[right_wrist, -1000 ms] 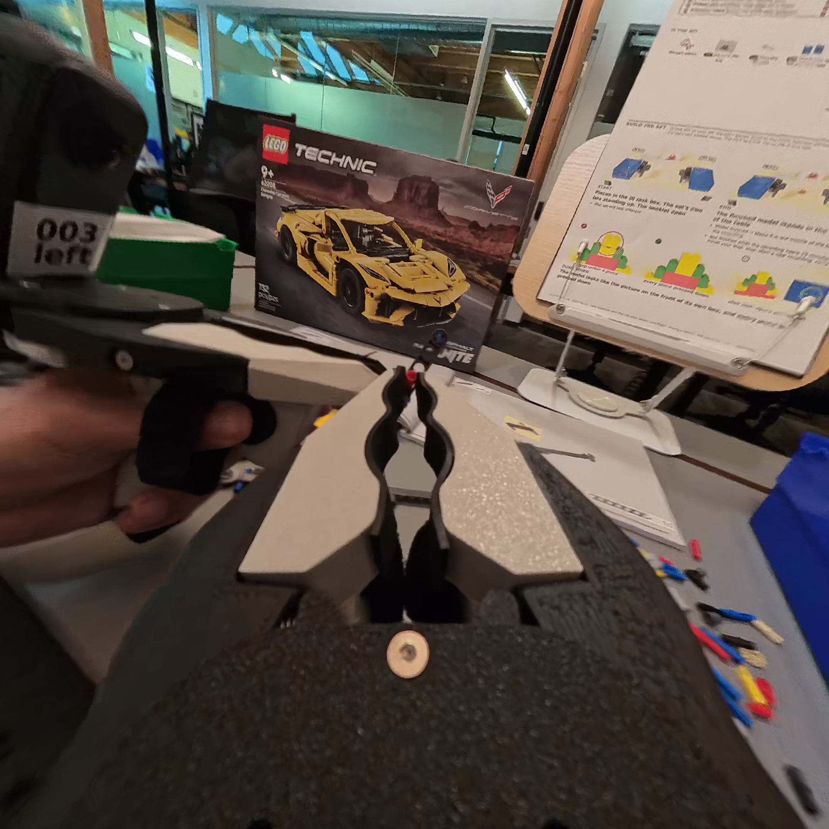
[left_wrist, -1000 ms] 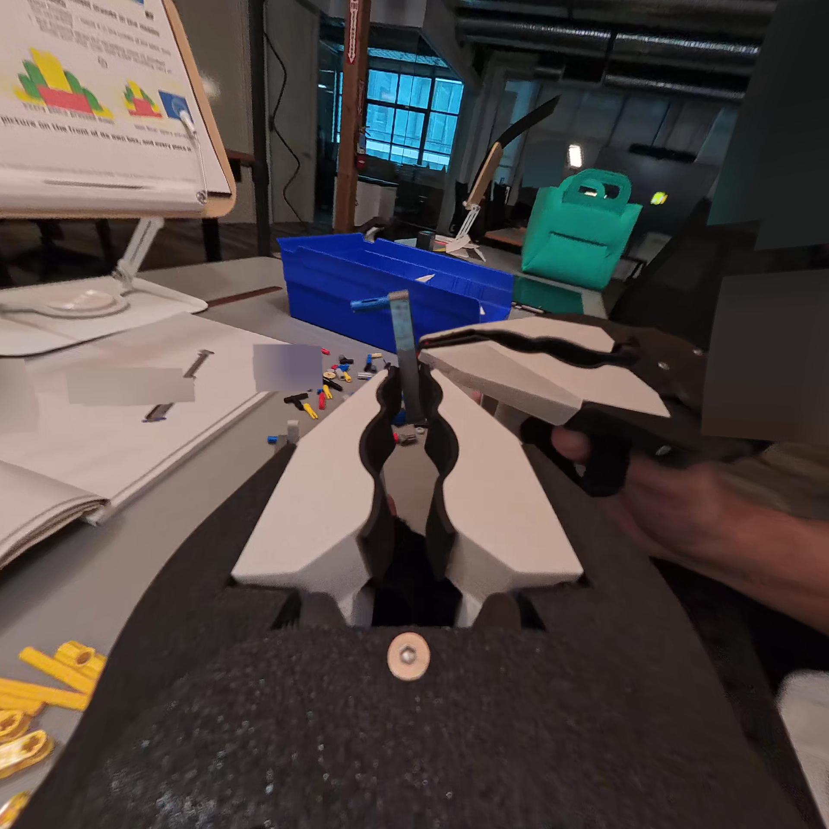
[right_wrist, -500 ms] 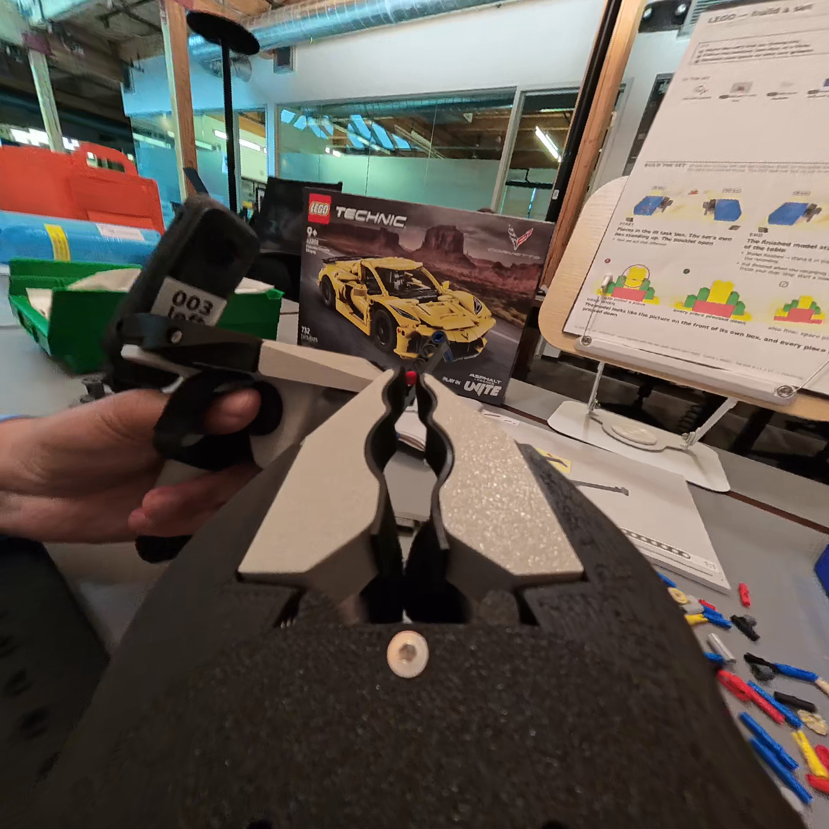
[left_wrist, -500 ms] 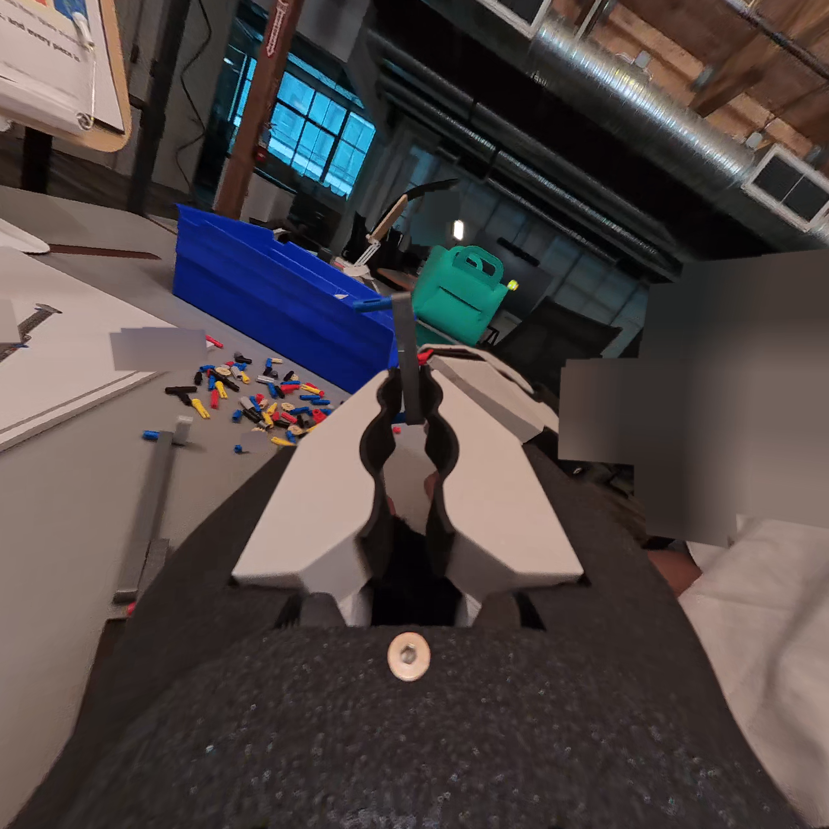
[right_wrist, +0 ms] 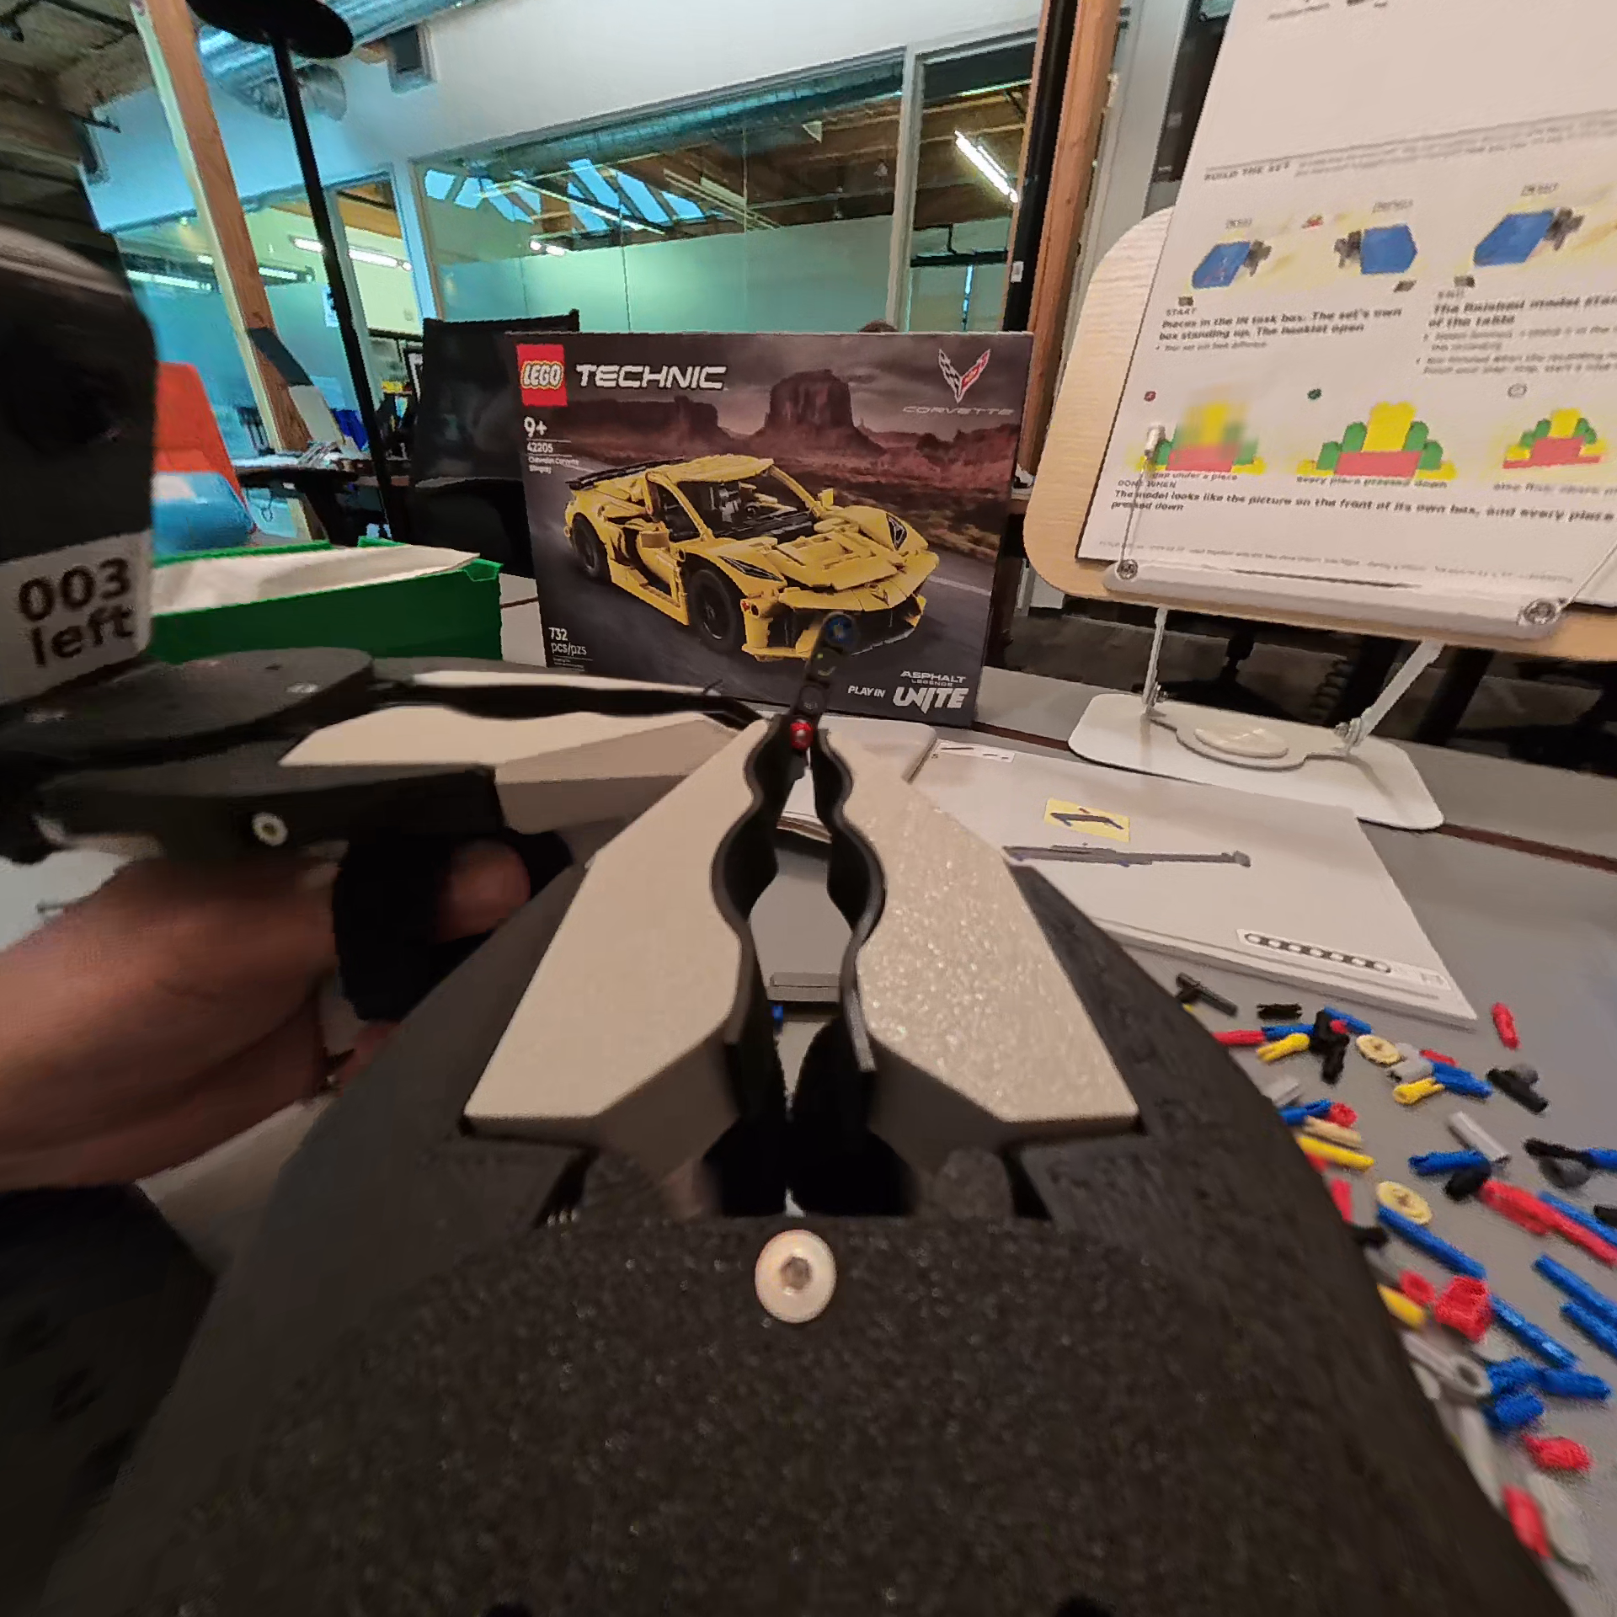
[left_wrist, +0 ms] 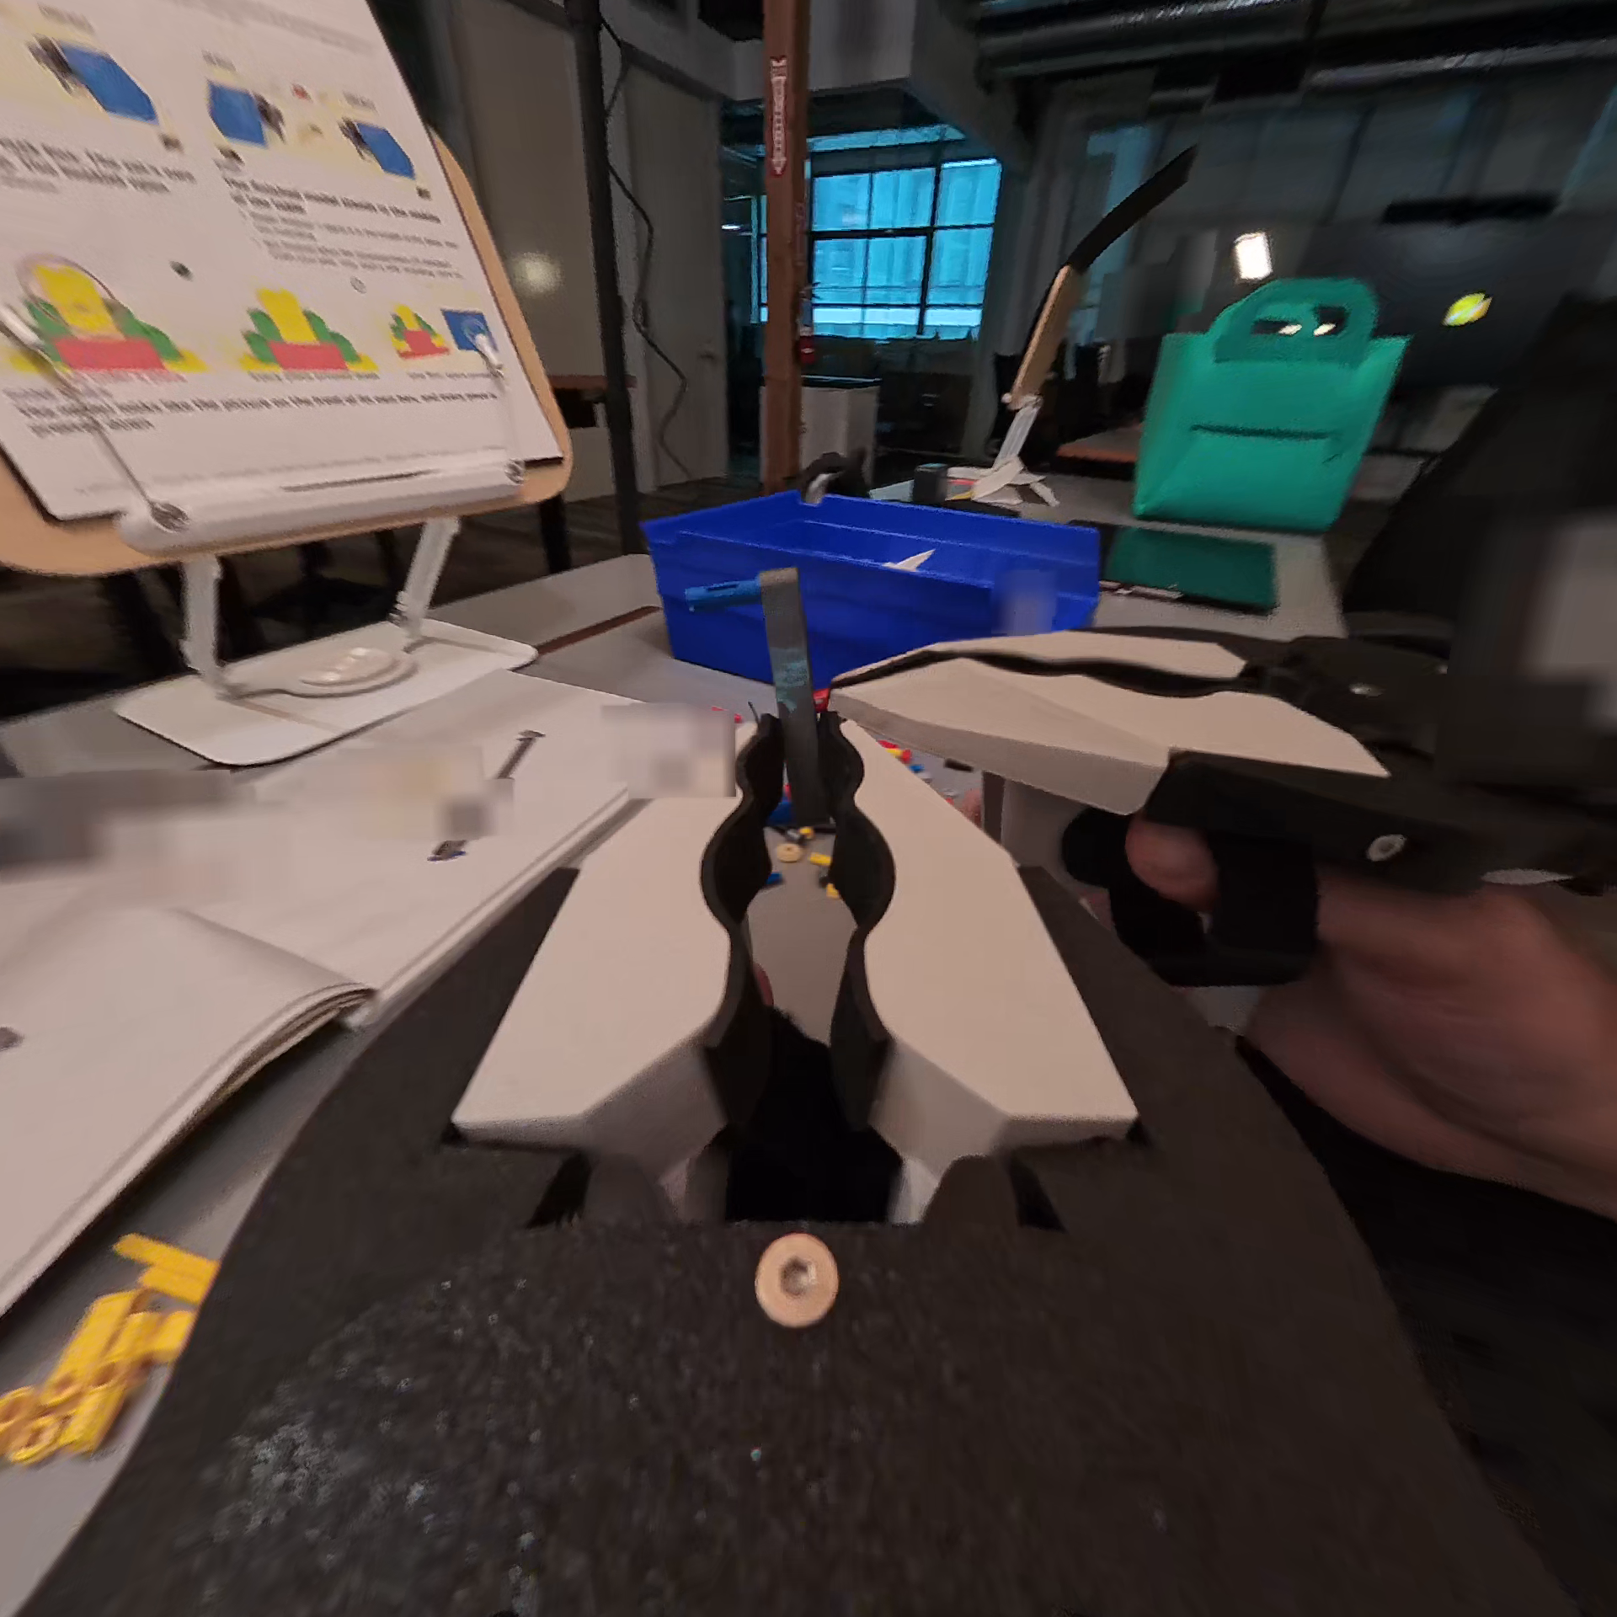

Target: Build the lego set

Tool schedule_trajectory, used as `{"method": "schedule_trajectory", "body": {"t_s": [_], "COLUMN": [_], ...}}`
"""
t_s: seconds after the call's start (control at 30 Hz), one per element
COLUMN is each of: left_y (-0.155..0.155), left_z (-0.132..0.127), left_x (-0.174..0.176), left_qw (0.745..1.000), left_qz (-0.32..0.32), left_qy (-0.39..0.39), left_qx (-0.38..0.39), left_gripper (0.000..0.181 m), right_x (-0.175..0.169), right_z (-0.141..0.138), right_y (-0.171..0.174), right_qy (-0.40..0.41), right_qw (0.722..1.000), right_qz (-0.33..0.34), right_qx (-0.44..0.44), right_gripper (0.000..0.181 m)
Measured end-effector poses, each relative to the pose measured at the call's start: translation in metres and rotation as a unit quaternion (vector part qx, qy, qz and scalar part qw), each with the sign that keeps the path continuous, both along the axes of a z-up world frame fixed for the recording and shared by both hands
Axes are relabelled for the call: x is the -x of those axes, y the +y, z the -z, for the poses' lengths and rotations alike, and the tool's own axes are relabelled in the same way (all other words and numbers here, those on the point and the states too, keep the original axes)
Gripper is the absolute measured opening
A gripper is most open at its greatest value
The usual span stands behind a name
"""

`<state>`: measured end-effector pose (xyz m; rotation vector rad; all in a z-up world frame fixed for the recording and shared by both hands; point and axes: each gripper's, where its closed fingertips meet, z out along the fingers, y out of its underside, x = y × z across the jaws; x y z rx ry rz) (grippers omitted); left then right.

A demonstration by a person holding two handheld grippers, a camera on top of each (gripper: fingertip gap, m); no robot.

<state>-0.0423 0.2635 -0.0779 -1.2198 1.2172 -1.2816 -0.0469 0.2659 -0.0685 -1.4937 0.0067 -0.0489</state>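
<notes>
Left gripper (left_wrist: 798,744) clamps upright grey beam (left_wrist: 787,665), blue pin (left_wrist: 722,593) at its far top. Right gripper (right_wrist: 801,744) pinches red pin (right_wrist: 799,733) against beam's side.

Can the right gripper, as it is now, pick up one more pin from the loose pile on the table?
Probably not. The right gripper is shut on a small red pin, pressed against the dark beam held by the left gripper. The loose pile lies unobstructed below, but the jaws are occupied.
</notes>
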Motion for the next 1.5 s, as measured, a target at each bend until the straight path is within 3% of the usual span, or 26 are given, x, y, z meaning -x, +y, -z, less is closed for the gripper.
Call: {"method": "schedule_trajectory", "body": {"t_s": [0.2, 0.63, 0.73, 0.83, 0.97, 1.23, 1.5], "left_y": [0.004, 0.004, 0.002, 0.003, 0.003, 0.001, 0.002], "left_z": [-0.002, -0.002, -0.001, 0.003, 0.001, -0.003, -0.004], "left_x": [0.002, 0.001, 0.001, 0.002, 0.002, -0.004, -0.002], "left_qw": [0.998, 0.987, 0.980, 0.987, 0.986, 0.999, 0.999], "left_qz": [-0.032, -0.061, -0.054, -0.044, -0.051, -0.014, -0.019], "left_qy": [-0.004, -0.003, 0.003, 0.012, 0.007, -0.006, -0.010], "left_qx": [-0.045, -0.151, -0.191, -0.154, -0.158, -0.033, -0.037], "left_gripper": [0.006, 0.006, 0.005, 0.006, 0.006, 0.007, 0.007], "right_x": [0.003, 0.003, 0.001, 0.002, 0.001, -0.005, -0.006], "right_z": [-0.001, 0.000, 0.001, 0.004, 0.003, -0.001, 0.000], "right_y": [0.003, 0.000, -0.001, 0.001, 0.000, 0.000, -0.001], "right_qy": [0.100, 0.137, 0.100, 0.031, 0.056, 0.031, 0.037], "right_qw": [0.994, 0.988, 0.993, 0.999, 0.998, 0.999, 0.999], "right_qz": [-0.032, -0.068, -0.052, -0.023, -0.036, -0.008, -0.010], "right_qx": [-0.023, -0.031, -0.026, -0.004, -0.012, -0.018, -0.017], "right_gripper": [0.003, 0.004, 0.003, 0.004, 0.004, 0.004, 0.004]}}
